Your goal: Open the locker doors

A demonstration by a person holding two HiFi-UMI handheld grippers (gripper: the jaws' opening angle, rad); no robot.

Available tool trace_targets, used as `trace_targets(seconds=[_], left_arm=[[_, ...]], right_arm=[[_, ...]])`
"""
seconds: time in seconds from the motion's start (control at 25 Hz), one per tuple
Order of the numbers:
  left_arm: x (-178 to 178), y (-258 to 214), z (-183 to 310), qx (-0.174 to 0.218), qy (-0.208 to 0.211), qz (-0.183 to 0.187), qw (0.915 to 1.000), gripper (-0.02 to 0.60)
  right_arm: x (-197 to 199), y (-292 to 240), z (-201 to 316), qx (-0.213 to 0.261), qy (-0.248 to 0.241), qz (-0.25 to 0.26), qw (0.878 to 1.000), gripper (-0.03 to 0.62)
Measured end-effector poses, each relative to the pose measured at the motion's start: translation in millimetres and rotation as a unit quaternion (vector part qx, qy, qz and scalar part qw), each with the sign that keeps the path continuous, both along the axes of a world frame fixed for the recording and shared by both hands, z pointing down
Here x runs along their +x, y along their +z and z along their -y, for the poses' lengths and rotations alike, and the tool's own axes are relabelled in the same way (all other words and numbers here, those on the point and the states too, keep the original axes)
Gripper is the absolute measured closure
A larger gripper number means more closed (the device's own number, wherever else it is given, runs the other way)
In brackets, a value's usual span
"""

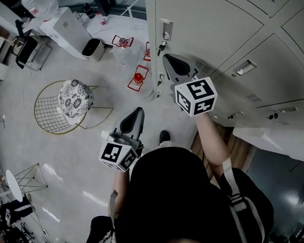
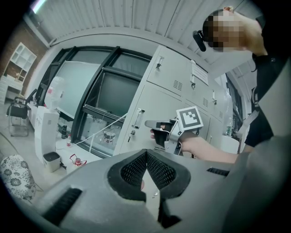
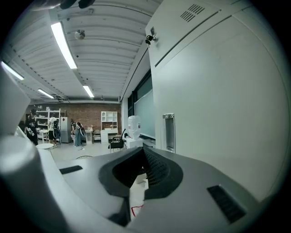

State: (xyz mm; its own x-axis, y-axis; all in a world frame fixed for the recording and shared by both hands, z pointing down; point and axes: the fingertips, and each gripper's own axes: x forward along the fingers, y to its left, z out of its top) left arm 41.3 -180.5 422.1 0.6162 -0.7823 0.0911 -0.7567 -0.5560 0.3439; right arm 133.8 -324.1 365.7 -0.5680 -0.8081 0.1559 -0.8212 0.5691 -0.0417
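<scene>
A bank of grey lockers (image 1: 229,44) fills the right of the head view, all doors shut. The end door carries a recessed handle (image 1: 166,29) with a key lock (image 1: 162,45) under it. My right gripper (image 1: 168,58) is shut and empty, its tip just short of that door, below the handle. In the right gripper view its jaws (image 3: 143,152) meet, with the handle (image 3: 168,132) just to the right. My left gripper (image 1: 137,112) hangs lower and left, away from the lockers, also shut with nothing in it (image 2: 146,154). From it I see the right gripper (image 2: 153,124) before the locker door (image 2: 150,104).
A wire chair with a patterned cushion (image 1: 73,98) stands on the floor to the left. Red-framed bottles (image 1: 138,78) and a white bin (image 1: 93,48) sit by the lockers' end, near a white cabinet (image 1: 67,25). Large windows (image 2: 95,91) lie beyond.
</scene>
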Motion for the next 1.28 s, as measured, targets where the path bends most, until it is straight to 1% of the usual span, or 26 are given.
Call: trace_targets(seconds=[0.08, 0.2, 0.44, 0.76, 1.16, 1.28], left_arm=[[2.4, -0.9, 0.0, 0.001, -0.002, 0.007, 1.0000, 0.565], [4.5, -2.9, -1.2, 0.013, 0.001, 0.024, 0.9996, 0.565], [3.1, -2.4, -4.3, 0.014, -0.004, 0.022, 0.9997, 0.565], [4.0, 1.8, -10.9, 0.002, -0.008, 0.019, 0.9998, 0.565], [-3.5, 3.2, -13.2, 0.002, -0.018, 0.020, 0.9996, 0.565], [-5.0, 1.8, -12.5, 0.003, -0.020, 0.018, 0.9996, 0.565]], right_arm=[[-1.1, 2.0, 7.2, -0.002, -0.002, -0.009, 1.000, 0.589], [-1.1, -0.3, 18.3, 0.003, 0.003, -0.015, 1.000, 0.589], [1.8, -10.7, 36.8, 0.011, 0.024, -0.008, 1.000, 0.588], [7.4, -3.1, 55.5, -0.011, 0.056, -0.003, 0.998, 0.584], [-1.6, -4.3, 66.0, -0.004, 0.072, -0.006, 0.997, 0.508], [-3.6, -4.4, 69.1, 0.001, 0.077, -0.015, 0.997, 0.472]])
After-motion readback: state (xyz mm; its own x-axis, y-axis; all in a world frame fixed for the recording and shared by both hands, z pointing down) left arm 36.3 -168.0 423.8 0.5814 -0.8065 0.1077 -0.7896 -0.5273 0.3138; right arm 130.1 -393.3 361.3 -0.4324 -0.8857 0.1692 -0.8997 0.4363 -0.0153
